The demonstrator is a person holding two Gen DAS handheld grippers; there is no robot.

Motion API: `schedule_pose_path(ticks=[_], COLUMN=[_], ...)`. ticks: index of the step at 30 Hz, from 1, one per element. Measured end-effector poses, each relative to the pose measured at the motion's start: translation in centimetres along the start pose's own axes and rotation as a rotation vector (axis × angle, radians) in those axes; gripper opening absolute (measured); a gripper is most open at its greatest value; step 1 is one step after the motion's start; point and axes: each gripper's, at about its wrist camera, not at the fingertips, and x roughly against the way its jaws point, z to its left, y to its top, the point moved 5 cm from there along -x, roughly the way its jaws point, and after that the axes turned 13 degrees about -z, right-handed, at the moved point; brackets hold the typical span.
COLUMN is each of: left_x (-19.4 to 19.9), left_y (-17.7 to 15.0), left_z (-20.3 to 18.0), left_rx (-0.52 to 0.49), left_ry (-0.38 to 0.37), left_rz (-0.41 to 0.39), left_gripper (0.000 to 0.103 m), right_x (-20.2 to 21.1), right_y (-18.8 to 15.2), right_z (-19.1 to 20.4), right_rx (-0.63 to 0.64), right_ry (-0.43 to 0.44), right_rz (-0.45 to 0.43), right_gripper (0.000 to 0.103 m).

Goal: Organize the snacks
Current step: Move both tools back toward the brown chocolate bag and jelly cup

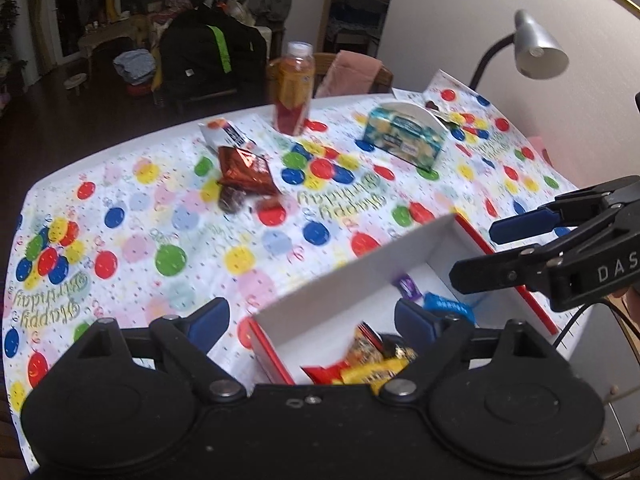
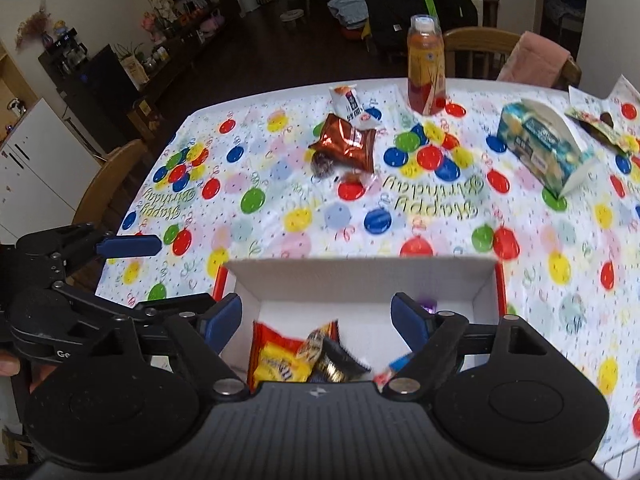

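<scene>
Both tools hang wide apart-fingered with nothing between them: the left tool [image 1: 312,322] at the white box's [image 2: 360,280] near-left corner, the right tool [image 2: 316,316] over its near side. Inside the box lie a red-and-yellow candy bag [image 2: 276,360] and other small wrappers. Farther across the balloon-print counter [image 2: 280,200] sit a copper-red snack pouch [image 2: 346,142], a white snack packet [image 2: 348,104], a juice bottle [image 2: 426,68] and a tissue box [image 2: 540,148].
</scene>
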Motion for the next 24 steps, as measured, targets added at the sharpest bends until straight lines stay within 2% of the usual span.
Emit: schedule_pose_path(ticks=[5,8,18,24], left_x=[-1.3,-2.6,-9.0,-12.9], left_y=[1.5,2.4,4.5,4.9], left_z=[1.3,2.1,6.6,8.2], left_rx=[0.007,0.024,0.068,0.075], left_ry=[0.042,0.061,0.205,0.23], left_rz=[-0.034,-0.039,-0.025,-0.003], left_gripper=[0.102,0.102,0.102,0.102], right_x=[-1.9,-3.3,-10.2,-15.3], right_y=[2.2,3.4,7.0,7.4], right_z=[-0.7,-1.2,-3.7,-4.4], right_rx=[0.026,0.037,0.117,0.255], right_ry=[0.008,0.021,0.024,0.042], right_rz=[0.0,0.005,0.062,0.117], right_gripper=[0.082,0.082,0.082,0.082])
